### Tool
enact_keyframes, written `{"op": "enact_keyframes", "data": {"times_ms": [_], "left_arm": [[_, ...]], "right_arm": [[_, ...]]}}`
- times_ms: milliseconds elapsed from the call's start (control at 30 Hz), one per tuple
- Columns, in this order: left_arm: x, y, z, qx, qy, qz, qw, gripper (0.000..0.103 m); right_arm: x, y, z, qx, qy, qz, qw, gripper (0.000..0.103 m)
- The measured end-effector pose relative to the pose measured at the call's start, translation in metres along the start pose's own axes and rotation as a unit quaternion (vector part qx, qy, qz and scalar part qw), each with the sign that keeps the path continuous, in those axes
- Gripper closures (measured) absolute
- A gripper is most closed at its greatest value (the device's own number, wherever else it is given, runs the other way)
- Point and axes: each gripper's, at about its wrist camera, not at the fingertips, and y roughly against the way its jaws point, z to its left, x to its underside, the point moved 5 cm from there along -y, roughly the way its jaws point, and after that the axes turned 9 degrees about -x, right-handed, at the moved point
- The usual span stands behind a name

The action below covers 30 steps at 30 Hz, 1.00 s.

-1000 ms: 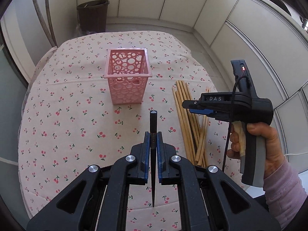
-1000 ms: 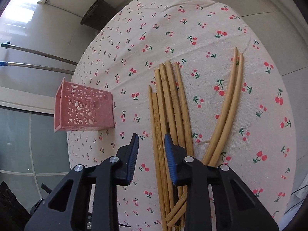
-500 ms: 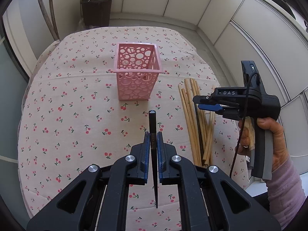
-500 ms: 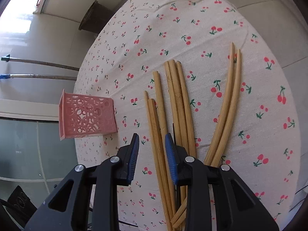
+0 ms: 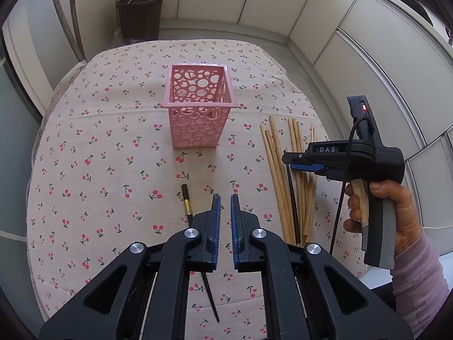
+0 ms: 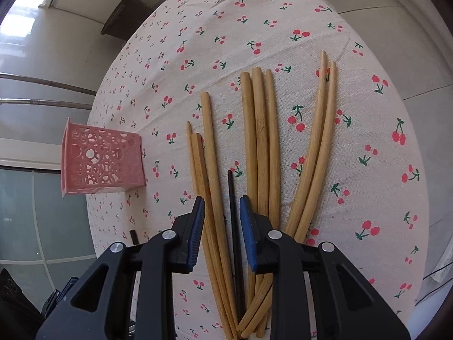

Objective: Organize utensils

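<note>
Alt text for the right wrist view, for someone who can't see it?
Fingers of the right gripper are closing either side of a black chopstick, not yet touching it, among bamboo chopsticks on a cherry-print tablecloth. A pink cut-out basket sits at the left.

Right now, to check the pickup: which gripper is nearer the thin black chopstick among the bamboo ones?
Right gripper: closing jaws straddle the thin black chopstick; left gripper hovers aside.

A dark bin (image 5: 140,14) (near white cabinet panels (image 5: 376,65)) stands beyond the cherry-print tablecloth (image 5: 93,130).
</note>
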Motion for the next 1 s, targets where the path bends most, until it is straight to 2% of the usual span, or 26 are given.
{"op": "enact_keyframes", "data": {"times_ms": [133, 267, 333, 367, 467, 500, 533, 600, 733, 800, 867, 900, 933, 1000], "left_arm": [[0.000, -0.006, 0.008, -0.015, 0.011, 0.012, 0.9998, 0.096], [0.001, -0.016, 0.022, -0.036, 0.033, 0.032, 0.9983, 0.096], [0.000, -0.020, 0.028, -0.049, 0.040, 0.036, 0.9973, 0.094], [0.000, -0.022, 0.032, -0.054, 0.043, 0.039, 0.9968, 0.093], [0.000, -0.034, 0.039, -0.063, 0.051, 0.057, 0.9950, 0.086], [0.001, -0.041, 0.041, -0.062, 0.055, 0.068, 0.9943, 0.081], [0.002, -0.049, 0.042, -0.060, 0.059, 0.079, 0.9933, 0.071], [0.005, -0.067, 0.043, -0.057, 0.066, 0.104, 0.9907, 0.065], [0.006, -0.096, 0.041, -0.109, 0.058, 0.118, 0.9853, 0.065], [0.009, -0.106, 0.036, -0.113, 0.054, 0.129, 0.9836, 0.065], [0.010, -0.109, 0.029, -0.145, 0.030, 0.115, 0.9823, 0.064], [0.009, -0.108, 0.026, -0.152, 0.021, 0.105, 0.9826, 0.071], [0.010, -0.108, 0.021, -0.145, 0.016, 0.101, 0.9841, 0.087], [0.011, -0.107, 0.011, -0.159, -0.009, 0.092, 0.9829, 0.097]], "right_arm": [[-0.001, -0.001, 0.002, 0.020, 0.011, -0.008, 1.000, 0.081], [-0.002, -0.005, 0.010, 0.066, 0.041, -0.017, 0.997, 0.087], [0.000, -0.007, 0.013, 0.098, 0.060, -0.020, 0.993, 0.098], [0.001, -0.007, 0.014, 0.104, 0.066, -0.023, 0.992, 0.099], [0.002, -0.009, 0.016, 0.115, 0.083, -0.026, 0.989, 0.099], [0.002, -0.010, 0.018, 0.119, 0.092, -0.028, 0.988, 0.098], [0.003, -0.011, 0.019, 0.124, 0.102, -0.028, 0.987, 0.098], [0.006, -0.013, 0.023, 0.135, 0.127, -0.028, 0.982, 0.098], [0.009, -0.015, 0.028, 0.149, 0.147, -0.035, 0.977, 0.098], [0.011, -0.015, 0.030, 0.141, 0.150, -0.035, 0.978, 0.098], [0.014, -0.011, 0.034, 0.128, 0.157, -0.039, 0.978, 0.098], [0.016, -0.007, 0.037, 0.125, 0.162, -0.045, 0.978, 0.098], [0.017, -0.002, 0.040, 0.121, 0.166, -0.052, 0.977, 0.098], [0.021, 0.010, 0.047, 0.109, 0.174, -0.065, 0.976, 0.099]]}}
